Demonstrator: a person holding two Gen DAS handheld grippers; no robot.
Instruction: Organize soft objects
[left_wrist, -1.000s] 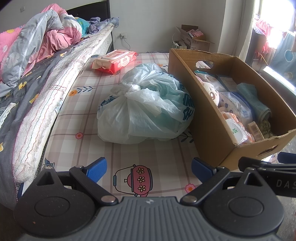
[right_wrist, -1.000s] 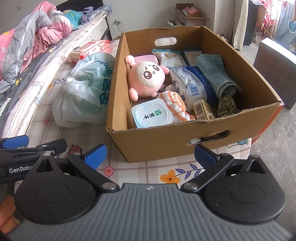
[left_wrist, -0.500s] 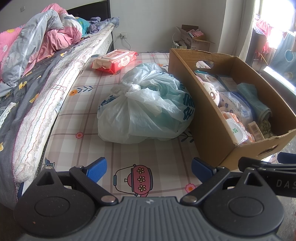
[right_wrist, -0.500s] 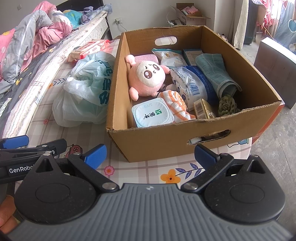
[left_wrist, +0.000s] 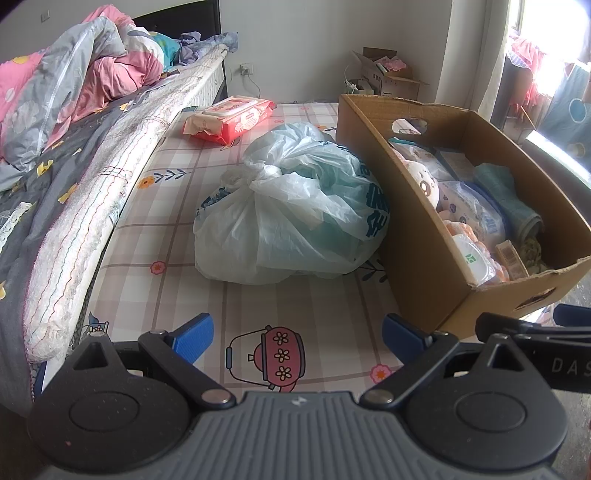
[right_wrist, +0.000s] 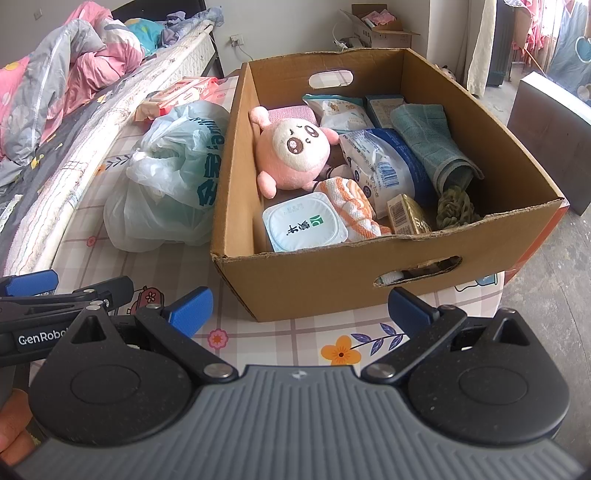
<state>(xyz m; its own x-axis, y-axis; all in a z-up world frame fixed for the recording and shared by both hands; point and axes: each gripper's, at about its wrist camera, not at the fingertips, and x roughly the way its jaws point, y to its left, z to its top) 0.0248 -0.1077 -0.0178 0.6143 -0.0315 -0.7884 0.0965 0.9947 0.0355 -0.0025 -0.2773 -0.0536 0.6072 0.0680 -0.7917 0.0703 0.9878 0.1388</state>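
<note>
A cardboard box (right_wrist: 332, 273) stands on a checked mat and holds a pink plush toy (right_wrist: 291, 151), a rolled teal towel (right_wrist: 432, 144), an orange-white cloth (right_wrist: 351, 206), wipe packs and a white tub (right_wrist: 304, 227). The box also shows in the left wrist view (left_wrist: 417, 236). A tied plastic bag (left_wrist: 291, 206) lies left of the box. A red wipes pack (left_wrist: 229, 118) lies farther back. My left gripper (left_wrist: 297, 336) is open and empty, low over the mat before the bag. My right gripper (right_wrist: 299, 310) is open and empty before the box's near wall.
A bed with a grey and pink quilt (left_wrist: 55, 122) runs along the left. A small open carton (left_wrist: 384, 74) stands by the far wall. A dark cabinet (right_wrist: 550, 122) stands right of the box, on bare floor.
</note>
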